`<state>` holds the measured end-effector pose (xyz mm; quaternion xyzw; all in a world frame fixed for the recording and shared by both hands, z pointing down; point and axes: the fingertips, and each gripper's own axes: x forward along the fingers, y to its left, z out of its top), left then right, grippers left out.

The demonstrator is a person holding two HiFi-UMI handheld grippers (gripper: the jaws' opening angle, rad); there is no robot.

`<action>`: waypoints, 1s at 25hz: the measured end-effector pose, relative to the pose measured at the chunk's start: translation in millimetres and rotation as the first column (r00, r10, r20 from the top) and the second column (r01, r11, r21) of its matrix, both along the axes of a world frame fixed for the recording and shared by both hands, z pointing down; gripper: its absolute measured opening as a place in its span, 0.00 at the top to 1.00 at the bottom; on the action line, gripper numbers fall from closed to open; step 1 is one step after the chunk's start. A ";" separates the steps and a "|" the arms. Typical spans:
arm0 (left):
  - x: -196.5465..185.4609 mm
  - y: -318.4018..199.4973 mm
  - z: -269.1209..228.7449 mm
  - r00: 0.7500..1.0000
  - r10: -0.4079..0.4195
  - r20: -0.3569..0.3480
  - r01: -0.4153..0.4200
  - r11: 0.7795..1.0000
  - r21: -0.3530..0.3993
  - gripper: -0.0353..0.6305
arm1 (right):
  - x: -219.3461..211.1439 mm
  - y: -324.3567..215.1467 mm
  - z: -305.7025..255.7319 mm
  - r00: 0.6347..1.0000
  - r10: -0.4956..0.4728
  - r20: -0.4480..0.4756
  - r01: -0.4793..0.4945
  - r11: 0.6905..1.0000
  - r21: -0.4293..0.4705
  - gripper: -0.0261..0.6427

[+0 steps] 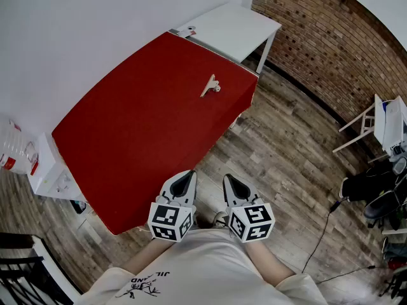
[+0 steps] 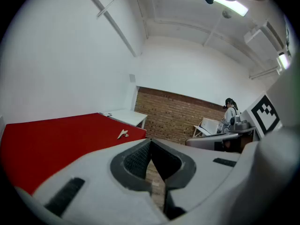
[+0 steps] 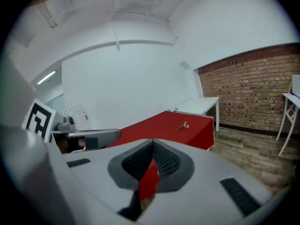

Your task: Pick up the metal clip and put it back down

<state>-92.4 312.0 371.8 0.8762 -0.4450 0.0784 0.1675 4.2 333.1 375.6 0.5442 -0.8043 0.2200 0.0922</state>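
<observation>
Metal clip (image 1: 211,86) lies near the red table's (image 1: 140,138) far edge, 12 o'clock from the left gripper (image 1: 188,176) and right gripper (image 1: 229,178), whose fingers are closed and empty; a white table (image 1: 238,27) adjoins at 1 o'clock.

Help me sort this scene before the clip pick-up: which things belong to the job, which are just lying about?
Job: clip, red table, left gripper, right gripper.
Lying about: white table, bottle, chair.
</observation>
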 end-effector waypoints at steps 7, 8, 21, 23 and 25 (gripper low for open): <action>-35.1 -5.8 -1.2 1.000 0.006 -0.011 -0.005 1.000 0.014 0.94 | -22.1 -3.3 -5.2 0.999 0.036 -0.015 -0.036 0.999 0.021 0.95; -38.0 -6.2 -1.2 1.000 0.010 -0.010 -0.010 1.000 0.017 0.94 | -22.9 -3.6 -7.2 0.999 0.046 -0.015 -0.045 0.999 0.028 0.95; -29.6 -63.0 13.9 1.000 0.013 0.016 -0.013 1.000 0.001 0.94 | -0.7 -69.1 -1.3 0.999 0.045 0.027 -0.046 0.998 0.050 0.95; -20.5 -87.8 16.5 1.000 -0.001 0.019 0.001 1.000 -0.001 0.94 | 9.7 -95.8 1.5 0.999 0.029 0.031 -0.030 0.998 0.054 0.95; -7.5 -115.7 15.9 1.000 -0.013 0.026 0.013 1.000 0.004 0.94 | 23.8 -125.8 0.9 0.999 0.012 0.036 -0.014 0.998 0.066 0.95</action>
